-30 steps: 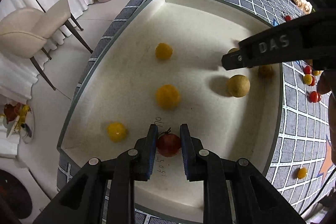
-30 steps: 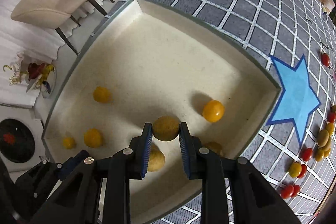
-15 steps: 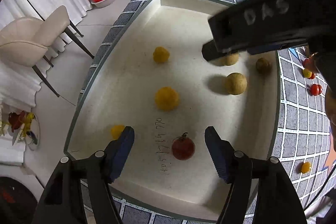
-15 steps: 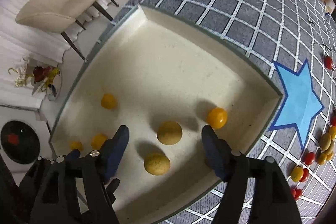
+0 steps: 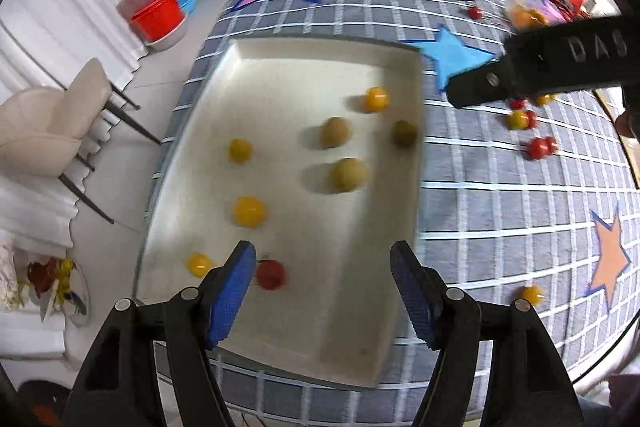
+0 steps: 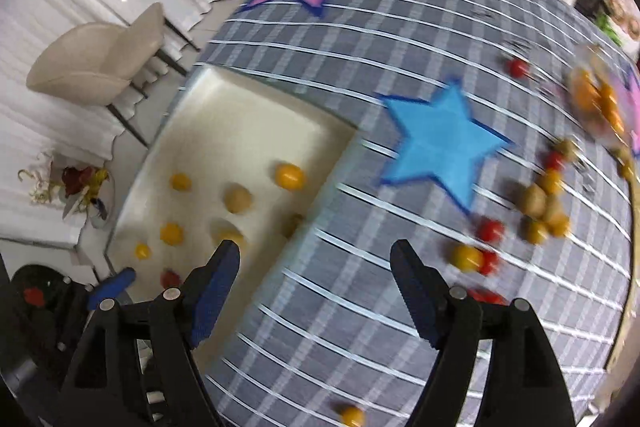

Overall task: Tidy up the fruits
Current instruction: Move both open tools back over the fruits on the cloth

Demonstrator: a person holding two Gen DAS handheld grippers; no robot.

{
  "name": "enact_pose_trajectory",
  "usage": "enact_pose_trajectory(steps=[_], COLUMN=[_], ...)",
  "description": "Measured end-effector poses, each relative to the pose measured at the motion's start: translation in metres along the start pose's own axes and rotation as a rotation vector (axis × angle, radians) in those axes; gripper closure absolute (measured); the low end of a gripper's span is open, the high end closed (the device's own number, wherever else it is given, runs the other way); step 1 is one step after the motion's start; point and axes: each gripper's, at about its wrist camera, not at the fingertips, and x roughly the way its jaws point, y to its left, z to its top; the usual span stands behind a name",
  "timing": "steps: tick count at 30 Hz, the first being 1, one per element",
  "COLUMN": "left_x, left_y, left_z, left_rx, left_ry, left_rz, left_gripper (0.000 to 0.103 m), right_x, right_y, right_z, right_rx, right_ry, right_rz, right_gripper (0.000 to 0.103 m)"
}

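1. Fruits lie in the cream tray (image 5: 400,311): yellow tomatoes, brown round fruits and one red tomato (image 5: 271,275).
2. Your left claw (image 5: 323,293) has its fingers wide apart and holds nothing; the red tomato sits just beside its left pad.
3. Your right claw (image 6: 315,293) is also spread apart and empty, above the checked worktop (image 6: 360,307).
4. More loose fruits (image 6: 540,205) wait on the worktop, right of the blue star (image 6: 440,143).

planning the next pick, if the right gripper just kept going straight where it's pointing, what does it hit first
Probably bare tablecloth. The right gripper is open and empty, aimed just right of the tray; no fruit sits between its fingers. The blue star lies further along. Depth is unclear.
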Motion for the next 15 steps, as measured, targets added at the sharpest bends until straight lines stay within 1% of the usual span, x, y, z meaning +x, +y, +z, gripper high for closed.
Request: enact_pose_trajectory(steps=[5, 10, 15], left_x=[-0.008, -0.002, 0.005], left_y=[-0.032, -0.07, -0.099], left_z=[-0.006, -0.022, -0.036], left_rx=[0.05, 0.093, 0.12], left_ry=[0.005, 0.059, 0.1], left_rz=[-0.047, -0.113, -0.148], left_gripper=[0.032, 0.032, 0.032], right_x=[-0.017, -0.021, -0.016], right_y=[-0.052, -0.098, -0.121], right_z=[-0.032, -0.065, -0.093], right_rx=[0.053, 0.113, 0.13], right_ry=[0.019, 0.065, 0.118], right_rz=[-0.058, -0.112, -0.141], right_gripper=[0.022, 0.022, 0.022])
